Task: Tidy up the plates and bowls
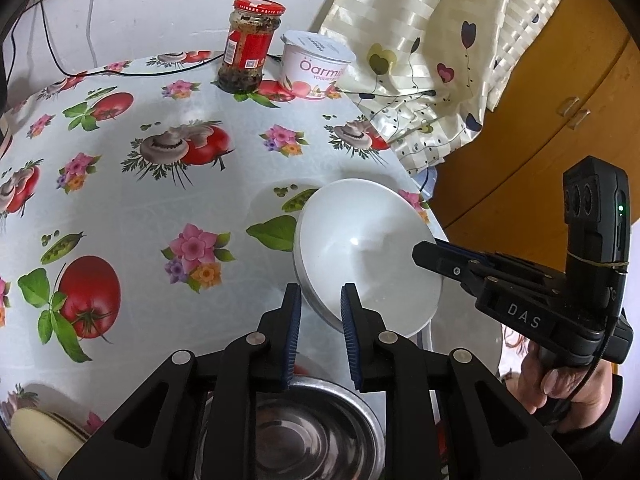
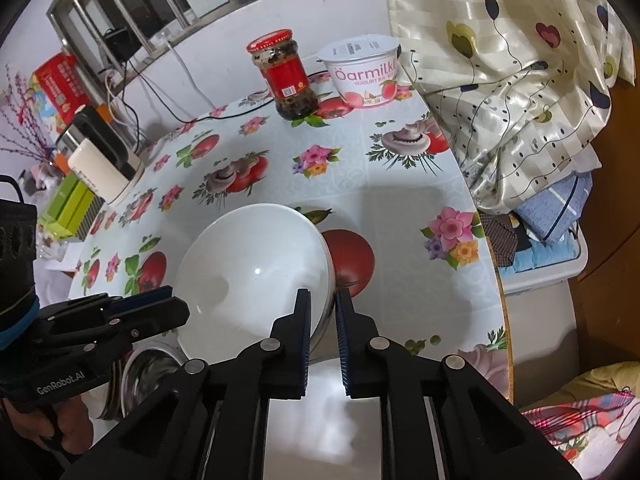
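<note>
Right wrist view: right gripper is closed down to a narrow slit, and the right-hand rim of the white bowl sits in that slit. I read it as pinched. The left wrist view backs this up, with the same claw's tips clamped on the rim from the side and a hand on its handle.

The left gripper straddles the near-left rim of the same bowl, one finger outside the wall and one over the inside. It is partly open. I can't tell whether the pads actually press, so that grip is unconfirmed.

The bowl is tilted, its mouth tipped toward both cameras and its far edge up. It probably takes a claw on each side because the glazed rim is slick and one pinch would let it swing.

Just below the bowl on the near side is a steel bowl, mouth up and empty. Beside that, under the bowl's right edge, is a pale flat plate. My guess is the white bowl is being nested or stacked with these. I can't say whether it touches either one.

The table runs out beyond the bowl under a flowered cloth. Well beyond the bowl at the far edge are a red-lidded jar and a yogurt tub, side by side and out of the working path.

Sorting looks to be midway, with the bowl not yet seated.
</note>
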The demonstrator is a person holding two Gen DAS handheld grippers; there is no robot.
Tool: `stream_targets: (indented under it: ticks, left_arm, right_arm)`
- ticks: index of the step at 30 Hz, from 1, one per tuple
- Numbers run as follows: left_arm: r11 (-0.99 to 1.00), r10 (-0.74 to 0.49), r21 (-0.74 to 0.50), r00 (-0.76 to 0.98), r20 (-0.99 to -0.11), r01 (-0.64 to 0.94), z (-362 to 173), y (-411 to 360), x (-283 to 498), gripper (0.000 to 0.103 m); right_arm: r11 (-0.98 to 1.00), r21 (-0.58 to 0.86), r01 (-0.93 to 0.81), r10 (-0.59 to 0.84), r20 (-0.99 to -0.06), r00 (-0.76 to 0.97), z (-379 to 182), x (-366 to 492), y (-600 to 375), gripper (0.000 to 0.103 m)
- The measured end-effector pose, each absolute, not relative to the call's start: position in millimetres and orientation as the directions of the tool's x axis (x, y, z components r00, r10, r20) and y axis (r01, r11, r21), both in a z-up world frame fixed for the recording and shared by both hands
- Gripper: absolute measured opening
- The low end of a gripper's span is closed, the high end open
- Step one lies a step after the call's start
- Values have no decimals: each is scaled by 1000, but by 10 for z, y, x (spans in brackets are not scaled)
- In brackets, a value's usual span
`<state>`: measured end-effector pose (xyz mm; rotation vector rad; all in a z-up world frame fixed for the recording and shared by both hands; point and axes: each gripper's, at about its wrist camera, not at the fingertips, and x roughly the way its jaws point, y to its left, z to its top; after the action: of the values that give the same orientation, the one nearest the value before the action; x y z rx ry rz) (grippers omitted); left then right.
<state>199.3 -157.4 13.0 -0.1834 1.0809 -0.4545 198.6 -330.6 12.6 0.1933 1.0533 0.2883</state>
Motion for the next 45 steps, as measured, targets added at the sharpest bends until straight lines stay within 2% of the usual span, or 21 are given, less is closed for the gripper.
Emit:
stream_targets:
  ticks: [25,45]
  left_arm:
    - [905,-425,-357,425,-799,233,196,-1407,1955,18]
    - [904,-427,-359,499,-754,231,543,-1165,1677,18]
  right_arm:
    - [945,287,-158,328,-817,475,250,2005,-3145,13]
    - [945,266,-189,326,-799,505,584,1764,-2906,13]
